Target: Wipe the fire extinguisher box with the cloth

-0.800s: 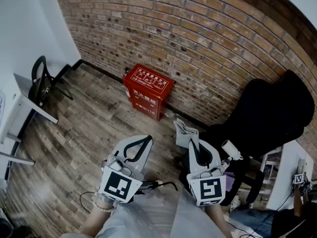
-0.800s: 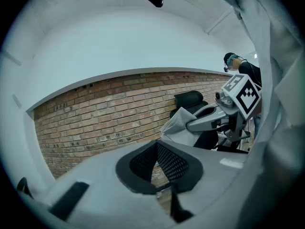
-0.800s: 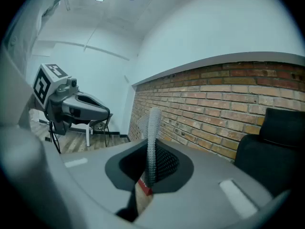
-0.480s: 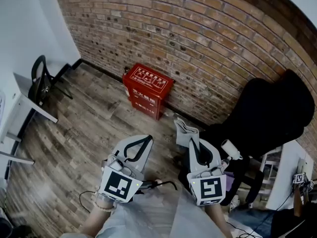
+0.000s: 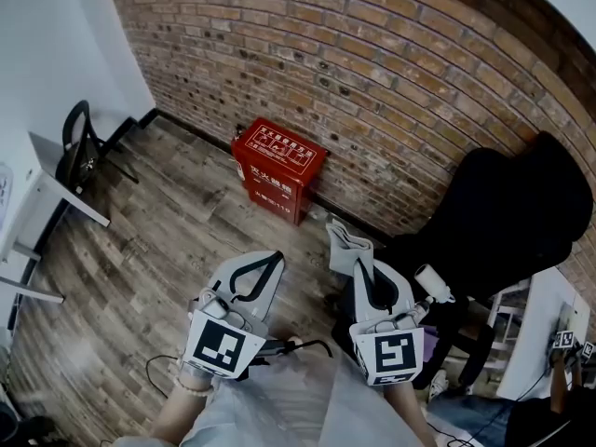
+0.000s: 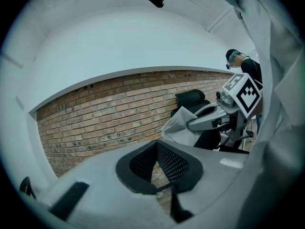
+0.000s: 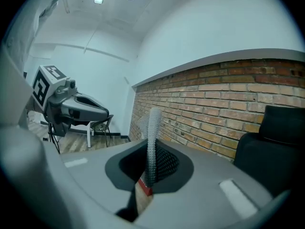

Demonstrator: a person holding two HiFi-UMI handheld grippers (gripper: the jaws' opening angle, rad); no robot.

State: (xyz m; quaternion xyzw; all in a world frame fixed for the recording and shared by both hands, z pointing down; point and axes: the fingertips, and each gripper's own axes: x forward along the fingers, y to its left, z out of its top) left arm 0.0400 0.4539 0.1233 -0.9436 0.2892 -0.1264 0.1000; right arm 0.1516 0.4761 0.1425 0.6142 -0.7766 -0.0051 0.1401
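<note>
The red fire extinguisher box (image 5: 277, 169) stands on the wooden floor against the brick wall (image 5: 391, 73), lid closed. My right gripper (image 5: 363, 270) is shut on a grey cloth (image 5: 347, 247), which sticks up past its tips. In the right gripper view the cloth (image 7: 153, 137) stands edge-on between the jaws. My left gripper (image 5: 273, 262) is shut and holds nothing. Both grippers hang side by side over the floor, well short of the box. The left gripper view shows the right gripper (image 6: 209, 120) with the cloth (image 6: 177, 124) before the wall.
A black office chair (image 5: 507, 217) fills the right side, close to my right gripper. A black chair (image 5: 76, 149) and a white desk (image 5: 58, 196) stand at the left. A dark cable (image 5: 312, 346) lies on the floor by my feet.
The head view has shifted slightly. Both grippers, the cloth and the box keep the same places.
</note>
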